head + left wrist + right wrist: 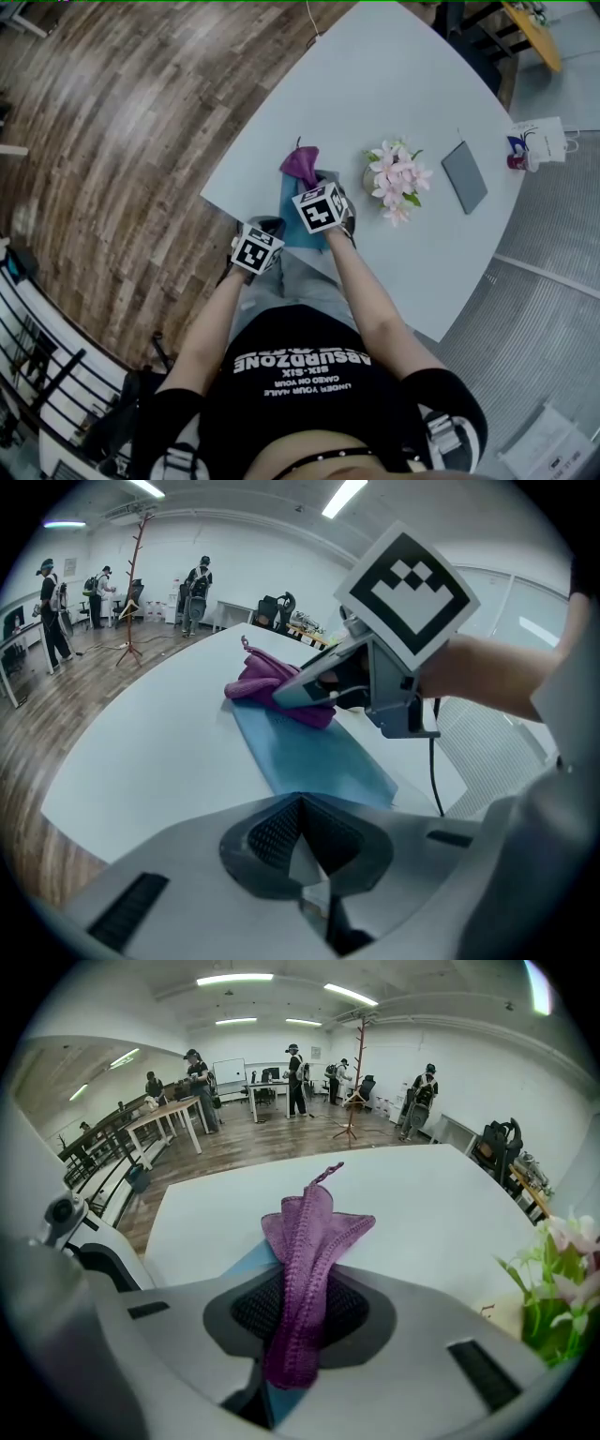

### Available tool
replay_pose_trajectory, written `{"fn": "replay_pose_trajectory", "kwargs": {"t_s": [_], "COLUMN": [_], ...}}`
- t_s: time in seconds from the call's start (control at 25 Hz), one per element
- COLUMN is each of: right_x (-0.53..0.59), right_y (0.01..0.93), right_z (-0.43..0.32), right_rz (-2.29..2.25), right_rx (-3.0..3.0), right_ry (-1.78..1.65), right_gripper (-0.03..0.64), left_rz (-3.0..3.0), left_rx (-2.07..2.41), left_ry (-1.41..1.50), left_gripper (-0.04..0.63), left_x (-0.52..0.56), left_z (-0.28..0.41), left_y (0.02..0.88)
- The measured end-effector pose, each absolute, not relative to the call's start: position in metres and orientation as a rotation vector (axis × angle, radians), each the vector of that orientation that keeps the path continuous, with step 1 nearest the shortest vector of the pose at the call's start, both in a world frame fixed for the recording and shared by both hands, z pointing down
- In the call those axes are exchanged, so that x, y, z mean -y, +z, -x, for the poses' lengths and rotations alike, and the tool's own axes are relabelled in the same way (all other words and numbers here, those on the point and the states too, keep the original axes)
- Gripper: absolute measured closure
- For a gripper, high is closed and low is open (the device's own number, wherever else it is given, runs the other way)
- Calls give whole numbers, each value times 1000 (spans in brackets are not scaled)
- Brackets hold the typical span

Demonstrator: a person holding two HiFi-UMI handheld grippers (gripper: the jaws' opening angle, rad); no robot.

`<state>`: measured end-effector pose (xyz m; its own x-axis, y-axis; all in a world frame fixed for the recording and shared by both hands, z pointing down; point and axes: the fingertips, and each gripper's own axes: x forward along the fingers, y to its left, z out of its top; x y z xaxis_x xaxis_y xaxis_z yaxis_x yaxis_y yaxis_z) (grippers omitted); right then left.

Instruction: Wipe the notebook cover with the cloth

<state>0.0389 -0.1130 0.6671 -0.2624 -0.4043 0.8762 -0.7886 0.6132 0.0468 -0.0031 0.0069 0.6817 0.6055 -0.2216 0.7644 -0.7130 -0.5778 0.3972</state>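
A blue notebook (298, 228) lies on the pale table (394, 84) near its front edge. A purple cloth (300, 165) rests bunched on the notebook's far end. My right gripper (310, 185) is shut on this cloth, which hangs out between the jaws as a folded strip (307, 1241) in the right gripper view. A sliver of the notebook (251, 1258) shows beneath it. My left gripper (271, 229) sits at the notebook's near end, its jaws shut on that edge (302, 803). In the left gripper view the notebook (309, 757) runs away toward the cloth (258, 679) and the right gripper (309, 691).
A pot of pink flowers (397, 178) stands just right of the notebook, also in the right gripper view (561, 1269). A dark grey tablet (464, 176) and a white paper bag (541, 141) lie farther right. People and a coat stand (136, 583) are across the room.
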Motion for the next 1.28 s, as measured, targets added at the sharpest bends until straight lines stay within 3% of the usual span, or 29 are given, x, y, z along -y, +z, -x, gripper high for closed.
{"fn": "replay_pose_trajectory", "kwargs": {"t_s": [1.28], "right_x": [83], "right_y": [665], "right_z": [19], "right_rz": [-757], "right_rx": [2085], "right_ry": [537], "right_gripper": [526], "left_rz": [-2113], "left_rx": [732], "left_ry": [878], "left_gripper": [580], "left_x": [-7], "left_z": [3], "left_y": [682]}}
